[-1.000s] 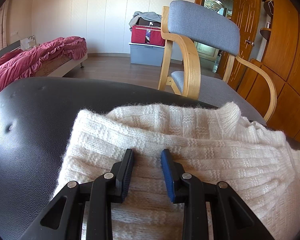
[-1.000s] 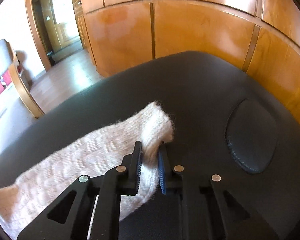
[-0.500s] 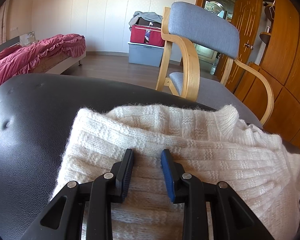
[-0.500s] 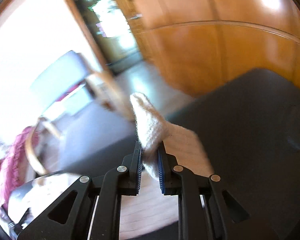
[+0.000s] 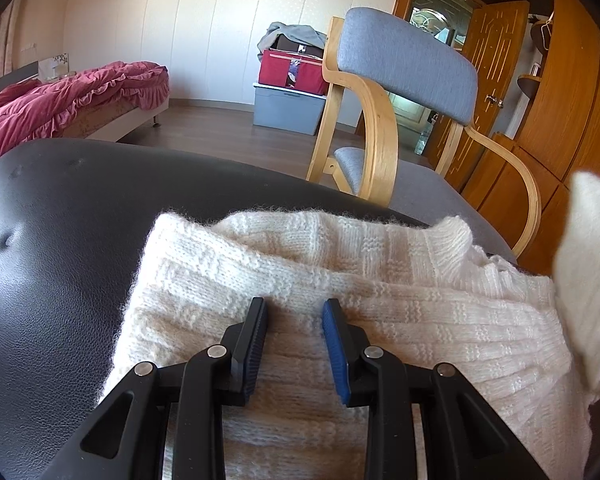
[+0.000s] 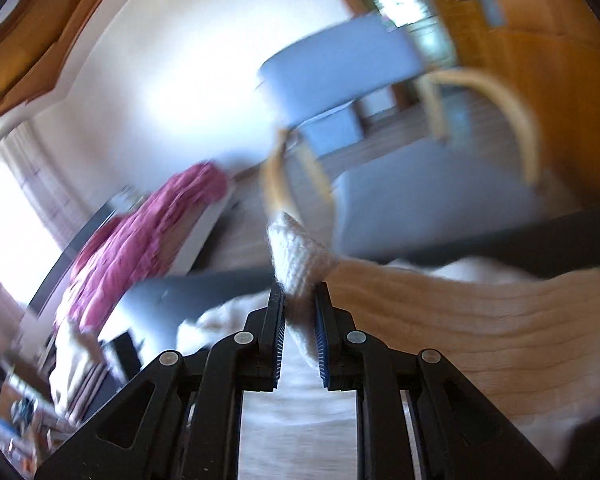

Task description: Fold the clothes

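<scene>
Cream knit sweater (image 5: 340, 280) lay on the black leather table (image 5: 52, 240). The left hand-held gripper (image 5: 295, 344) rested on the sweater body, jaws apart, as a second before. The right hand-held gripper (image 6: 299, 320), clamped on the sleeve cuff (image 6: 296, 256), had lifted it off the table and swung it over toward the sweater body. Judgement: sleeve fold under way, not yet laid.
</scene>
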Action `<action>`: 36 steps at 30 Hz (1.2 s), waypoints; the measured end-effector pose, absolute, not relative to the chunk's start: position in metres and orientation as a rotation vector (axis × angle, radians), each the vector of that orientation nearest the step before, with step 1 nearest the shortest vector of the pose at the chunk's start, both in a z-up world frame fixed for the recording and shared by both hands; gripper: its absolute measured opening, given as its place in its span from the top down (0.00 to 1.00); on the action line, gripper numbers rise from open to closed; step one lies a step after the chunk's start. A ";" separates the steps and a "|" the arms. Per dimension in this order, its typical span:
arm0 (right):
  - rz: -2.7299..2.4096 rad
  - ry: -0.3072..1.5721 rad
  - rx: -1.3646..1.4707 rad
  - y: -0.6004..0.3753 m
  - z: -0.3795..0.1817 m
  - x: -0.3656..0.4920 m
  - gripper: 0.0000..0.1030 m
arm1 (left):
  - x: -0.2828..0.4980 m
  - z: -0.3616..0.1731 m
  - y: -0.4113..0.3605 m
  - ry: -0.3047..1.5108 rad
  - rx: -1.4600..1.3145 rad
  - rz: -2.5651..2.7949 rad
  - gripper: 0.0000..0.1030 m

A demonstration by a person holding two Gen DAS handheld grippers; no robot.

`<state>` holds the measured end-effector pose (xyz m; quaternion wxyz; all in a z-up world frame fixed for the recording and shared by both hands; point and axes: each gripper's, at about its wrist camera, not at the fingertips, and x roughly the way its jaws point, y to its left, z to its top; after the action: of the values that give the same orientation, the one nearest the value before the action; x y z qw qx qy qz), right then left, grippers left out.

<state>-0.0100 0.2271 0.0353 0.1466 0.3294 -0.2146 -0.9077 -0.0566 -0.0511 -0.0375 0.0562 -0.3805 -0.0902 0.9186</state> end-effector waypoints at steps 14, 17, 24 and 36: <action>-2.391 -0.496 1.168 0.158 -0.048 -0.069 0.74 | -0.056 -0.038 -0.055 -0.294 -1.150 2.777 0.72; -2.416 -0.439 1.106 0.168 -0.032 -0.050 0.63 | -0.056 -0.038 -0.057 -0.313 -1.146 2.767 0.71; -2.651 -0.414 1.008 0.238 -0.019 0.002 0.63 | -0.056 -0.038 -0.074 -0.526 -1.099 2.668 0.68; -2.543 -0.818 0.975 0.301 -0.054 0.010 0.63 | -0.058 -0.027 -0.034 -0.516 -1.261 2.355 0.67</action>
<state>0.0103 0.3009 -0.0545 0.1486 0.3390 -0.2846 -0.8843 -0.0583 -0.0340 -0.0274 0.2089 -0.4533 -0.1853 0.8465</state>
